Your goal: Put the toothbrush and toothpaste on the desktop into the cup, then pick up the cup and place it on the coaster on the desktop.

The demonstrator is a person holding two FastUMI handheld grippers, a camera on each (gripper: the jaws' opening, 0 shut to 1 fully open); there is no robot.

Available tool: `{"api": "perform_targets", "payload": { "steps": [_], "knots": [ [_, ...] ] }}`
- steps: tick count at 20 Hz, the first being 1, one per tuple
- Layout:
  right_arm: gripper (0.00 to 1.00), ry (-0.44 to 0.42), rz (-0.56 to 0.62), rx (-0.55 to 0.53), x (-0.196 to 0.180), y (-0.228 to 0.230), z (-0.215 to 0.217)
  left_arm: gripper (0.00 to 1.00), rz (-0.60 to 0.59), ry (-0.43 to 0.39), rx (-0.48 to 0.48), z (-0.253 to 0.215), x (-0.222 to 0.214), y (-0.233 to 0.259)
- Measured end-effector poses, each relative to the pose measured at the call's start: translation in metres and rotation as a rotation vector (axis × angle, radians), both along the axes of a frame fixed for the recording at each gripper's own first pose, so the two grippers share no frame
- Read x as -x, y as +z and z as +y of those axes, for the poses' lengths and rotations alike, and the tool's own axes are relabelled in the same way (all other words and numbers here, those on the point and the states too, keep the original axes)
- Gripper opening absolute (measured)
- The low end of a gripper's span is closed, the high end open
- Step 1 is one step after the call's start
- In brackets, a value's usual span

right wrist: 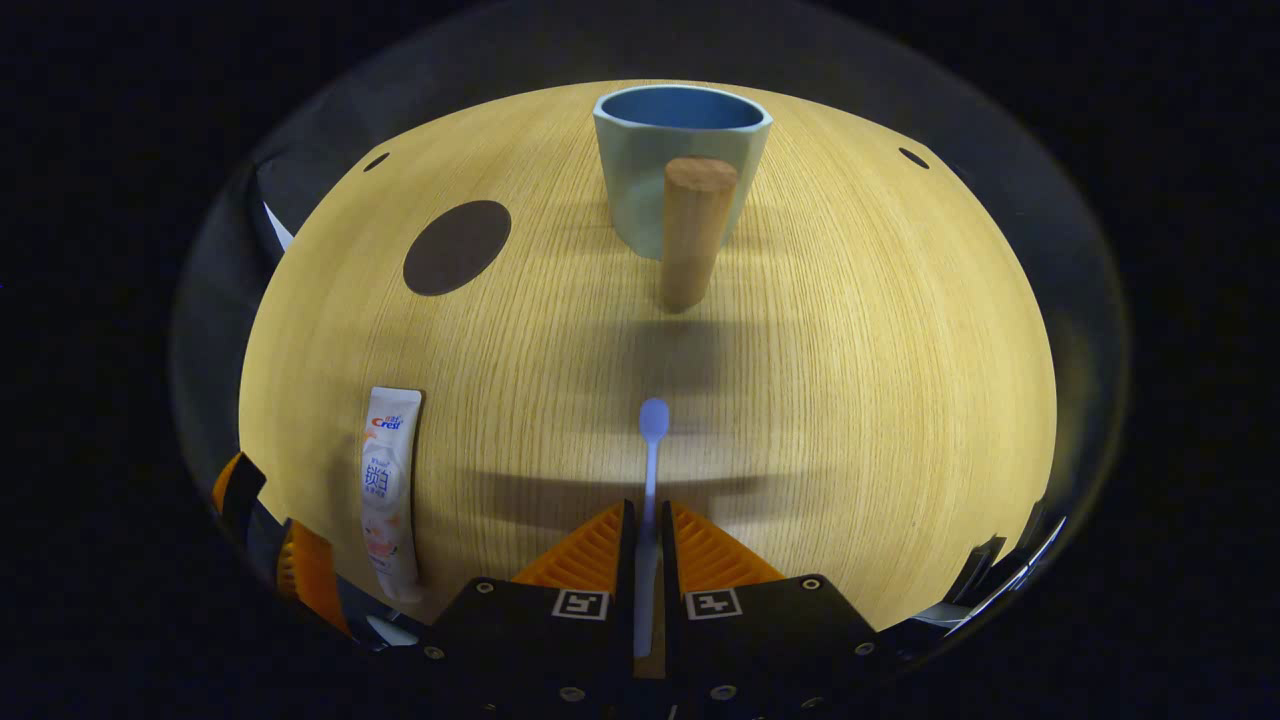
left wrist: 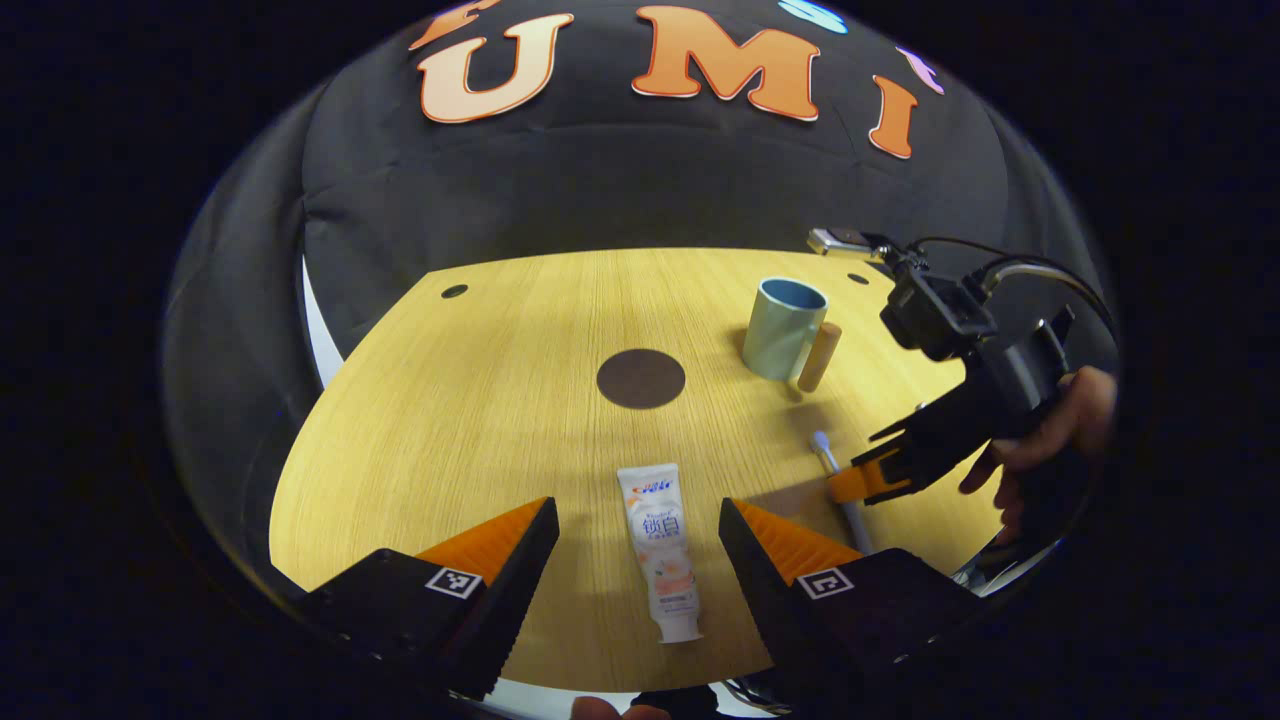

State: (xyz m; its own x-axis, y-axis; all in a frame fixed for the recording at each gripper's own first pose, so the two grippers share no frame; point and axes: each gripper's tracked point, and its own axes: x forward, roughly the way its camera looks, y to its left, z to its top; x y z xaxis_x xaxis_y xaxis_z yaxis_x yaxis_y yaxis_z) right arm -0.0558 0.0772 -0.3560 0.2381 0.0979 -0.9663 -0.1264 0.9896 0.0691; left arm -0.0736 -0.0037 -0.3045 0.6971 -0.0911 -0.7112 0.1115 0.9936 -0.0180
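Between right tongs point(right wrist: 645, 540) fingers, clamped: toothbrush point(right wrist: 651, 455).

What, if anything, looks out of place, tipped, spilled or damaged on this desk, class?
Nothing stands out. The cup stands upright, the toothpaste lies flat between the open left gripper fingers, the coaster is bare, and the right gripper is closed on the toothbrush. No spill or damage shows.
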Motion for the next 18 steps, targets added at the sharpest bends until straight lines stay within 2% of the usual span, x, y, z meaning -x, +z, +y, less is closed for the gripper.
{"api": "perform_targets", "payload": {
  "steps": [5,7,11,18],
  "knots": [
    [0.14,-0.007,0.001,-0.010,0.000,-0.002,0.000,0.98,0.041,0.009,0.000,-0.005,0.005,-0.021],
    [0.07,-0.005,0.003,-0.010,0.001,-0.001,0.000,0.98,0.052,0.009,-0.001,-0.006,0.006,-0.028],
    [0.04,-0.016,0.014,-0.038,0.002,0.000,0.003,0.98,0.095,0.013,0.014,-0.008,0.010,-0.041],
    [0.03,-0.032,-0.025,-0.062,-0.004,0.017,-0.001,0.96,0.139,0.056,0.000,-0.004,0.009,-0.077]
  ]
}}
